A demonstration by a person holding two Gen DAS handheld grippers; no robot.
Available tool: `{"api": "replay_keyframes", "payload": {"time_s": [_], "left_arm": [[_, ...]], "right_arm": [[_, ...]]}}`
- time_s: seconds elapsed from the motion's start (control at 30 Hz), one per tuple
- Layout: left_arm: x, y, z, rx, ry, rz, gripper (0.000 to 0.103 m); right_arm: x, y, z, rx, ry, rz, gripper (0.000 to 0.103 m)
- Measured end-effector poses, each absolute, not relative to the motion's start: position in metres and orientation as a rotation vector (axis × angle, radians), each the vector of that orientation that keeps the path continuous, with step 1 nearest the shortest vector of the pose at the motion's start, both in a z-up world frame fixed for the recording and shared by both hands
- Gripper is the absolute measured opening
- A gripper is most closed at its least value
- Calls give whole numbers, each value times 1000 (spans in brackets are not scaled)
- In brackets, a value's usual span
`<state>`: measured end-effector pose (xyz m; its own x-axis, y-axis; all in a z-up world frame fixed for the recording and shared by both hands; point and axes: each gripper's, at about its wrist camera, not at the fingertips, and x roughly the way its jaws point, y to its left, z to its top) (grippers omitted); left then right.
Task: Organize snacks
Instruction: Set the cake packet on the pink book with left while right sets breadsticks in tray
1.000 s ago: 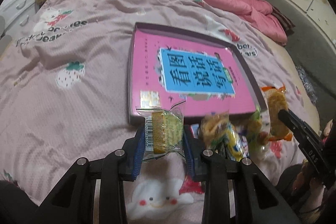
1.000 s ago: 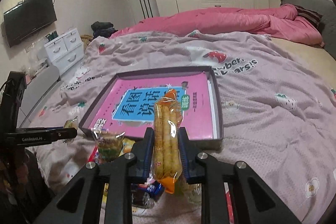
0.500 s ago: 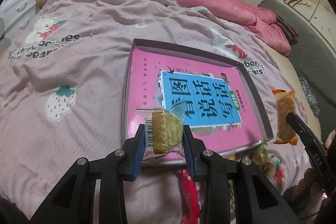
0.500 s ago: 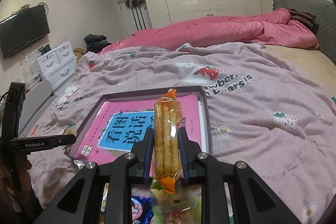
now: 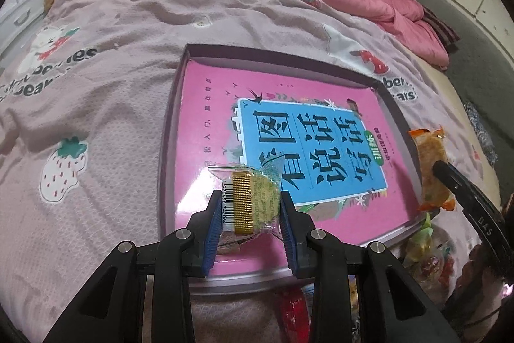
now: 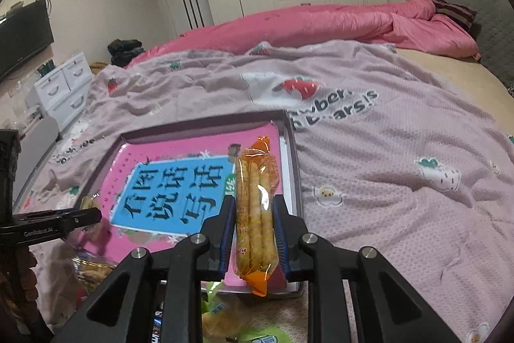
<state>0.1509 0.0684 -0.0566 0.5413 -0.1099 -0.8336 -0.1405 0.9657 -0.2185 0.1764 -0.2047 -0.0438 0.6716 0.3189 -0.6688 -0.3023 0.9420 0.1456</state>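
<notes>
My left gripper (image 5: 249, 209) is shut on a small clear-wrapped green and gold snack (image 5: 253, 198) and holds it over the near left corner of a shallow pink box (image 5: 170, 130) printed with a blue label. My right gripper (image 6: 253, 224) is shut on a long orange-ended pack of biscuit sticks (image 6: 255, 208), held over the box's (image 6: 290, 130) near right side. The biscuit pack (image 5: 432, 172) and the right gripper's finger (image 5: 462, 188) also show at the right of the left wrist view. The left gripper's finger (image 6: 64, 221) shows at the left of the right wrist view.
The box lies on a pink strawberry-print blanket (image 5: 96, 118). A pile of loose wrapped snacks (image 5: 424, 249) lies on the bed just in front of the box (image 6: 225, 317). A rumpled pink duvet (image 6: 321, 28) lies at the back, white drawers (image 6: 64, 89) at left.
Both grippers have moved forward over the box with their snacks still held. The loose snack pile has dropped toward the bottom of both views.
</notes>
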Motion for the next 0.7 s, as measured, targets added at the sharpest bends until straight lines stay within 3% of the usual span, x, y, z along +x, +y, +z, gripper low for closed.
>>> {"api": "replay_keyframes", "payload": {"time_s": [0.7], "left_arm": [[152, 65, -63, -232, 1027, 36, 36]], "right_arm": [[181, -212, -57, 38, 818, 301, 24]]}}
